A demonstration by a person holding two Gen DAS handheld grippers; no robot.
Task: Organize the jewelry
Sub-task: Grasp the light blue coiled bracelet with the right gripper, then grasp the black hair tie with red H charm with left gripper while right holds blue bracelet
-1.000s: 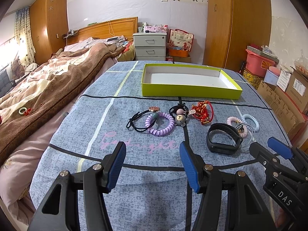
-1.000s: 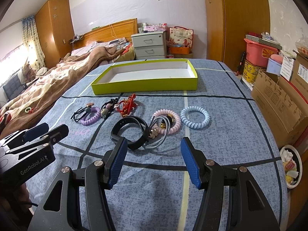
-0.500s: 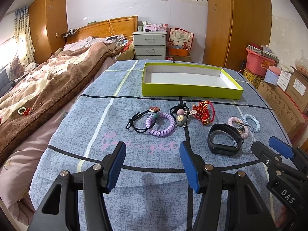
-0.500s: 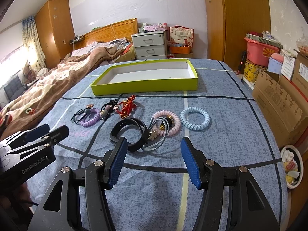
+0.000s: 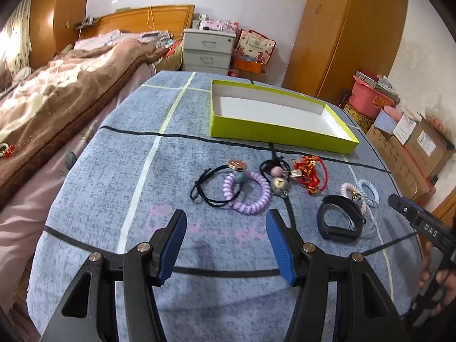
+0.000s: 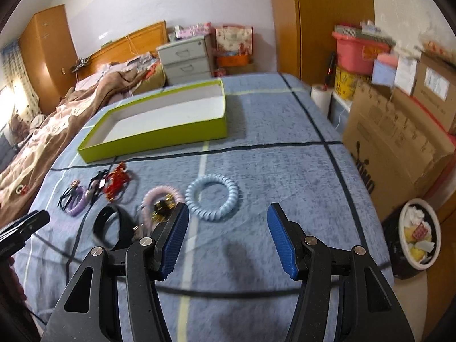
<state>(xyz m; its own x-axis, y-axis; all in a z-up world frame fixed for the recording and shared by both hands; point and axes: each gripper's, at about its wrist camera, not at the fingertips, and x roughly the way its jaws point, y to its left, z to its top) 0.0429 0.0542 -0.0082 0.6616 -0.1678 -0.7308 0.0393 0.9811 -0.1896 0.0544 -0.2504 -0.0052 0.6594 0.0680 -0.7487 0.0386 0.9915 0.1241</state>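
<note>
A row of jewelry lies on the blue cloth before an empty lime-green box [image 5: 273, 132] [image 6: 159, 136]. From the left: a black hair tie [image 5: 209, 183], a purple coil bracelet [image 5: 248, 192], a beaded piece [image 5: 278, 179], a red knot charm [image 5: 309, 175], a black band [image 5: 339, 221] [image 6: 114, 228], a pink coil [image 6: 161, 199], a light blue coil [image 6: 212, 196]. My left gripper [image 5: 226, 245] is open and empty, short of the purple coil. My right gripper [image 6: 228, 239] is open and empty, just short of the blue coil.
A bed with a brown blanket [image 5: 57, 97] lies to the left. Cardboard boxes [image 6: 399, 142] and a waste bin [image 6: 417, 233] stand past the table's right edge. A drawer unit [image 5: 208, 51] and wardrobe [image 5: 342, 28] stand behind.
The right gripper has swung right and forward, from over the black band and pink coil to near the blue coil. The left gripper has tilted and crept forward.
</note>
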